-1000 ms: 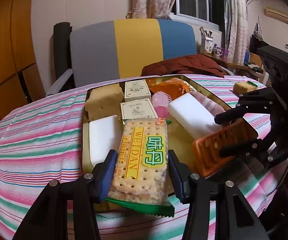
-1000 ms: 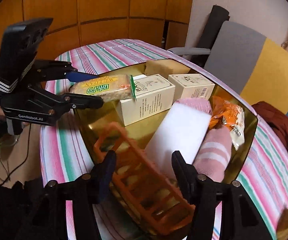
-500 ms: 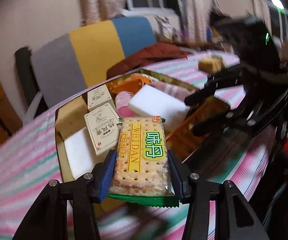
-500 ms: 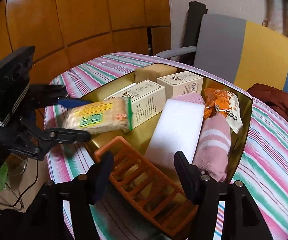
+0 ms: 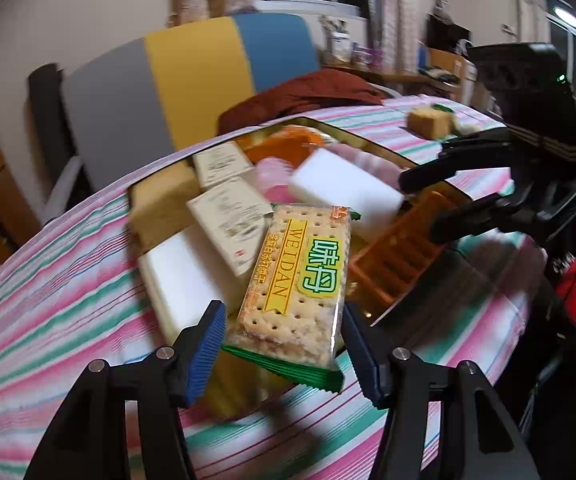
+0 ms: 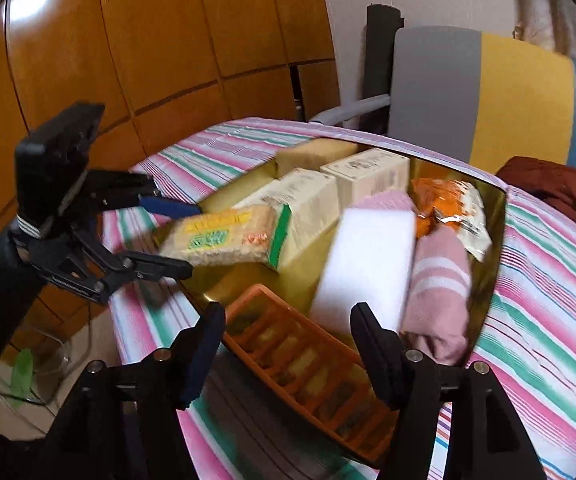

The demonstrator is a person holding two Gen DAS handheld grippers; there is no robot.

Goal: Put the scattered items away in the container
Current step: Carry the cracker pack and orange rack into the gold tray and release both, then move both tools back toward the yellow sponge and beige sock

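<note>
A gold tin tray (image 6: pixel 497 240) on the striped table holds several items. Between the fingers of my left gripper (image 5: pixel 282 312) a cracker packet (image 5: pixel 303 272) tilts over the tray's near edge. The jaws are opening, and a gap shows beside the left pad (image 5: pixel 208 344). In the right wrist view the cracker packet (image 6: pixel 224 236) sticks out past my left gripper (image 6: pixel 194 240). An orange slatted rack (image 6: pixel 299 364) leans on the tray's near rim between the fingers of my right gripper (image 6: pixel 288 312), whose jaws are opening without pressing on it. The left wrist view also catches the right gripper (image 5: pixel 419 206) above the rack (image 5: pixel 399 248).
Inside the tray are a white sponge (image 6: pixel 367 264), pink socks (image 6: pixel 439 280), an orange snack bag (image 6: pixel 447 204), two cream boxes (image 6: pixel 367 172) and a tan sponge (image 6: pixel 315 152). A yellow-green sponge (image 5: pixel 427 120) lies loose on the far tablecloth. A chair (image 5: pixel 188 80) with a dark red garment (image 5: pixel 303 96) stands behind.
My left jaws have spread and the cracker packet has tilted between them. The right jaws have widened a little around the orange rack. Both wrist views have rolled.
</note>
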